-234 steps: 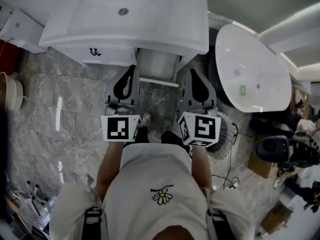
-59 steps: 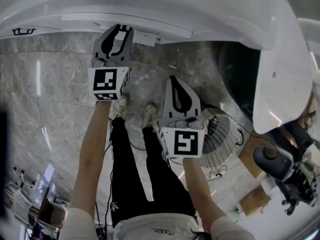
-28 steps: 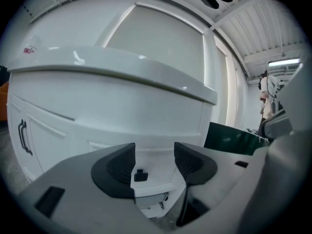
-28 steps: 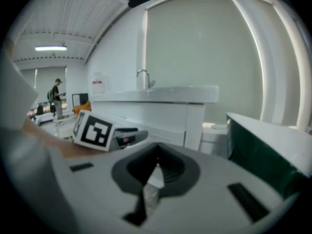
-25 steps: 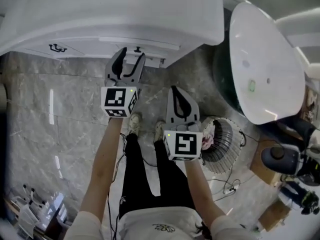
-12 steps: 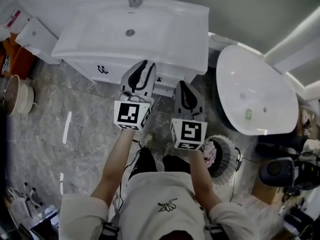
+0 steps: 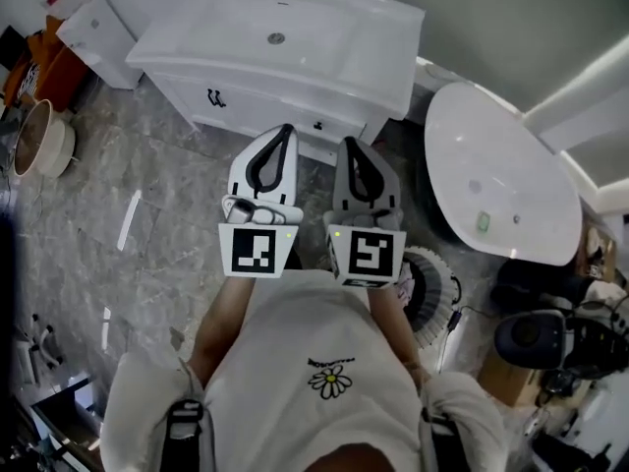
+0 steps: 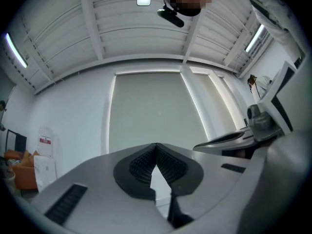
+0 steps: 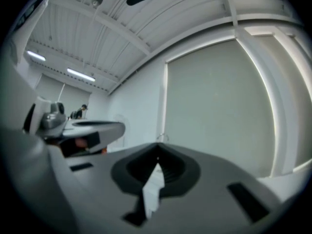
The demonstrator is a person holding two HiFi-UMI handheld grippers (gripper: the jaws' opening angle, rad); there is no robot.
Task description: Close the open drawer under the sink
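Observation:
The white sink cabinet (image 7: pixel 285 106) stands at the top of the head view, and the drawer front (image 7: pixel 316 128) under the basin (image 7: pixel 280 37) sits flush with it. Both grippers are held up level in front of the person's chest, side by side and apart from the cabinet. My left gripper (image 7: pixel 283 129) (image 8: pixel 156 145) is shut; its jaws have just been closing with nothing between them. My right gripper (image 7: pixel 350 142) (image 9: pixel 157 156) is shut and empty too. Both gripper views look at a pale wall and the ceiling.
A white oval tub (image 7: pixel 501 180) stands to the right of the cabinet, with a round wire basket (image 7: pixel 432 288) on the floor near the person's feet. A small white cabinet (image 7: pixel 98 28) and a bucket (image 7: pixel 39 141) are at the left. Dark equipment (image 7: pixel 536 337) lies at the lower right.
Both grippers have risen from down at the drawer to chest height. The left jaws have gone from open to shut. The drawer, open at first, now sits flush.

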